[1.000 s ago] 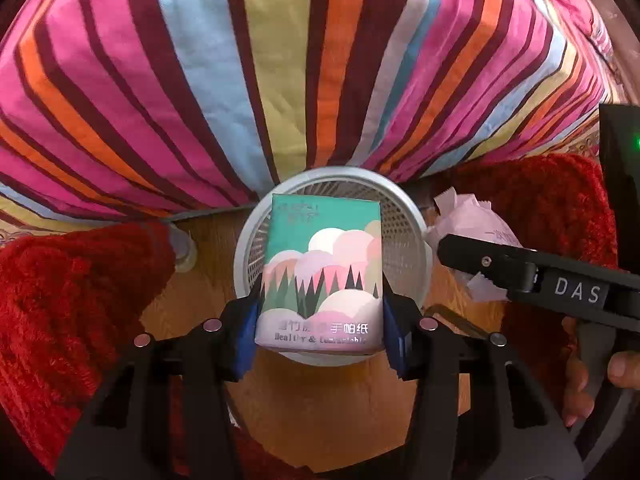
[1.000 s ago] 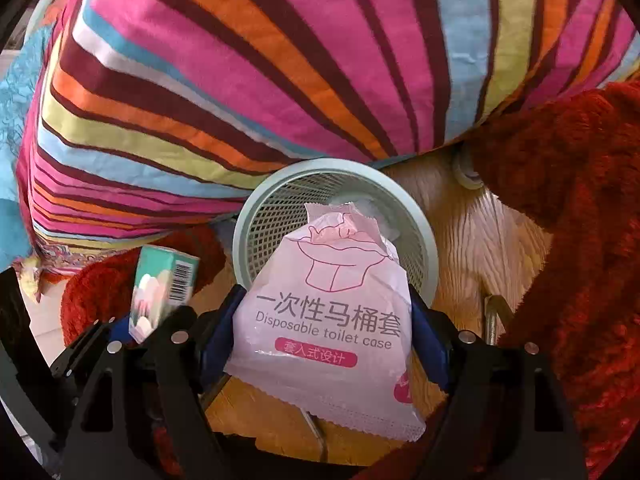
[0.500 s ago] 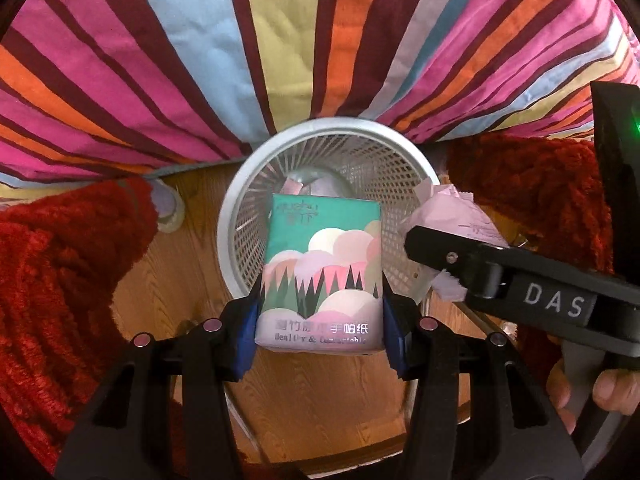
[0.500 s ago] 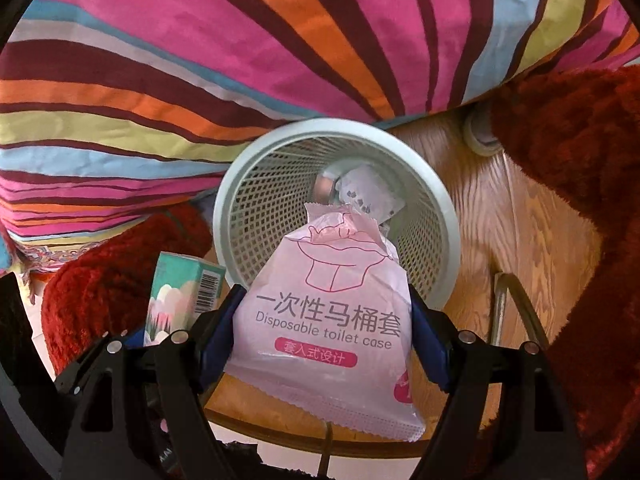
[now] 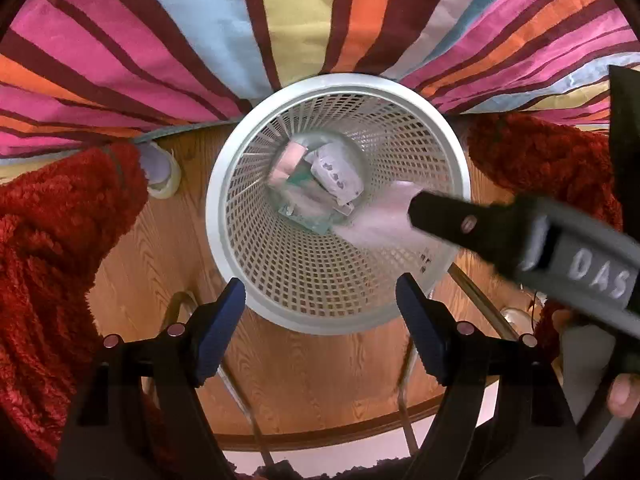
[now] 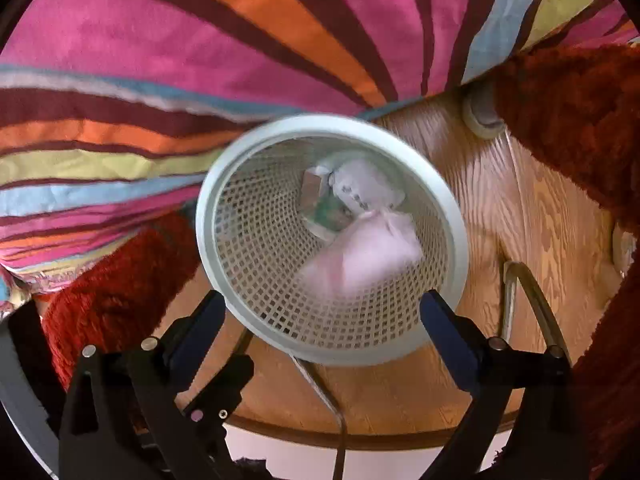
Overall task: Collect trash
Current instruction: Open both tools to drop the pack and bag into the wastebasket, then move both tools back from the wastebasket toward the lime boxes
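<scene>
Both claws hang over a white mesh wastebasket (image 5: 336,204) that stands on a wooden floor (image 5: 160,248). The left gripper (image 5: 320,320) has its 2 blue-padded fingers spread wide with nothing between them. The right gripper (image 6: 322,330) is spread just as wide and also empty.

Down in the basket, the green tissue pack (image 5: 308,210) lies near the bottom, partly covered by other scraps, so only its edge and a bit of its print show. Beside it sits a white wrapper (image 5: 336,174) with small dark marks I cannot read, and a pinkish-brown scrap (image 5: 290,160) too blurred to name. The pink toilet-cover packet (image 6: 360,254) is a smeared pale shape against the inner wall of the basket; its printing cannot be made out. In the left view most of it is hidden behind the right gripper's black finger, which crosses the rim from the right.

A striped cloth (image 5: 280,20) hangs behind the basket and hides whatever it covers. Red fuzzy fabric (image 5: 52,248) flanks the basket on both sides, cut off by the frame.
</scene>
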Demonstrator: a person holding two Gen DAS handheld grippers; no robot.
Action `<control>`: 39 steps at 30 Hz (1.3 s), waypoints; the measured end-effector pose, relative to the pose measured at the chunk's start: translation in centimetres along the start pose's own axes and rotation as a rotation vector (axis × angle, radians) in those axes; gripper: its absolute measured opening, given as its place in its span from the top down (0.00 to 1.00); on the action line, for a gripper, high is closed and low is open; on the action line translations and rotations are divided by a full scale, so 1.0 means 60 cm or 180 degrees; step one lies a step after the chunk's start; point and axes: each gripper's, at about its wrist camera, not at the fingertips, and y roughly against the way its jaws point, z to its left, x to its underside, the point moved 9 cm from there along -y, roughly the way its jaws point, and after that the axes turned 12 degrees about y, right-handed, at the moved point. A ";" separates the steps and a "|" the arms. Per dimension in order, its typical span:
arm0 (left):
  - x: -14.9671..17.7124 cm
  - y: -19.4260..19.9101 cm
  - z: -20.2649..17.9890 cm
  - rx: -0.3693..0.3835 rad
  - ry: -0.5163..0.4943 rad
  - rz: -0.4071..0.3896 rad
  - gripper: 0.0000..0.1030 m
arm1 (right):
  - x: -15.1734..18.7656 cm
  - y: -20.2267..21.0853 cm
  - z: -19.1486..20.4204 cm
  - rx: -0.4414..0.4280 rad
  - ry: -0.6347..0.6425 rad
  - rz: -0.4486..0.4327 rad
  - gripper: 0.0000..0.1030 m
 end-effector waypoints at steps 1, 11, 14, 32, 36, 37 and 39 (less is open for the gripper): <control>0.000 0.001 0.001 -0.0001 0.0013 -0.0006 0.26 | -0.001 0.002 0.000 0.0010 0.0010 -0.0012 0.09; -0.006 0.018 0.010 0.0011 0.0126 -0.0142 0.26 | -0.002 0.013 0.010 0.0059 0.0114 -0.0100 0.09; -0.007 0.033 0.017 0.0070 0.0183 -0.0235 0.26 | 0.001 0.027 0.011 0.0054 0.0133 -0.0183 0.09; -0.025 0.247 0.035 0.0165 0.0141 -0.1840 0.26 | -0.004 0.277 0.106 0.0593 0.1386 -0.1978 0.09; -0.025 0.295 0.028 0.0169 0.0038 -0.2184 0.26 | -0.004 0.322 0.133 0.0713 0.1659 -0.2386 0.09; -0.026 0.304 0.028 0.0201 0.0046 -0.2237 0.26 | -0.004 0.328 0.135 0.0721 0.1685 -0.2445 0.09; -0.030 0.320 0.027 0.0251 0.0055 -0.2320 0.26 | -0.009 0.346 0.134 0.0750 0.1693 -0.2569 0.09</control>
